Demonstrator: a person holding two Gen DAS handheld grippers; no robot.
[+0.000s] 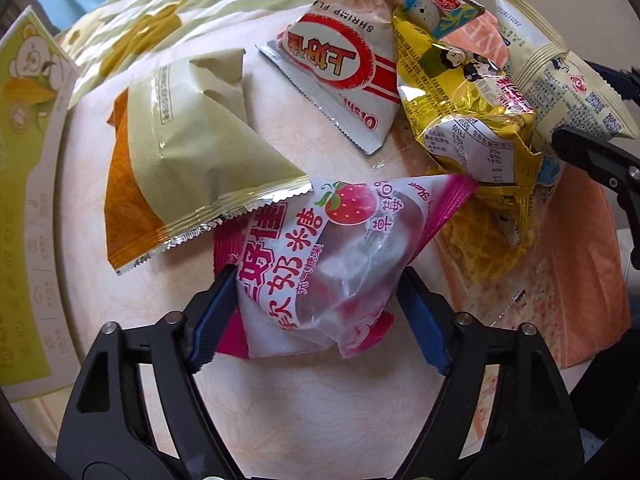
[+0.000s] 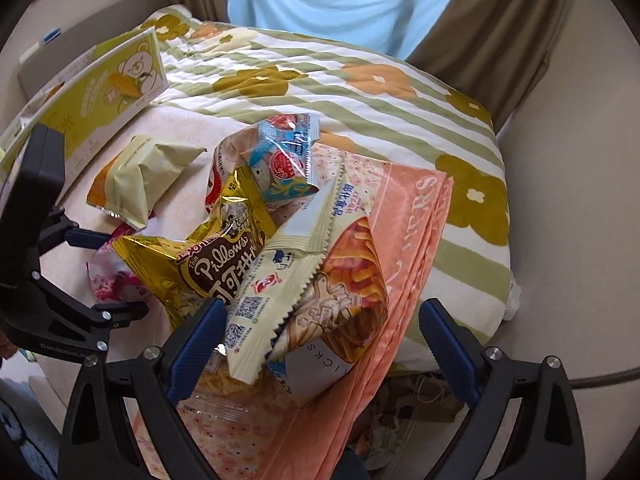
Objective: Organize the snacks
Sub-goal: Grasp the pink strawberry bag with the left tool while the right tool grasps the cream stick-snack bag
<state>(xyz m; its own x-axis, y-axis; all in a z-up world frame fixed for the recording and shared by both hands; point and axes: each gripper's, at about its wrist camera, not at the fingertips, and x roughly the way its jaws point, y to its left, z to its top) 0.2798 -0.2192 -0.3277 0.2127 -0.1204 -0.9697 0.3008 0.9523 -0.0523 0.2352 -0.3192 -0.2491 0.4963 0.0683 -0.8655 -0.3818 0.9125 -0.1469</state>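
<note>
Left hand-held gripper (image 1: 320, 312) spread wide around the pink strawberry candy bag (image 1: 320, 256), blue pads either side; left pad at the bag's edge, right pad maybe just touching, not clenched yet. The bag lies on the cream bed sheet (image 1: 320, 420), nearest the camera, one corner tucked under the pale green-and-orange snack pouch (image 1: 180, 172). Looks light, air-puffed, crinkly film, likely slippery; best pinched across the puffed middle, gently, as contents may crush.

Right hand-held gripper (image 2: 324, 344) also released, jaws wide, straddling the cream zigzag-edged packet (image 2: 276, 300) and the fries-print snack pack (image 2: 352, 304) on the salmon-pink bag (image 2: 404, 240); grasping nothing.

Clutter: gold Pillows bag (image 2: 208, 260) overlaps the pile and sits just beside the candy bag's far corner; white-red shrimp-flavour bag (image 1: 340, 80) and blue-print packet (image 2: 284, 156) behind. Green corn-print box (image 2: 100, 96) at the left edge, flowered striped quilt (image 2: 360, 92) beyond. Lifting the candy bag may drag the green pouch.
</note>
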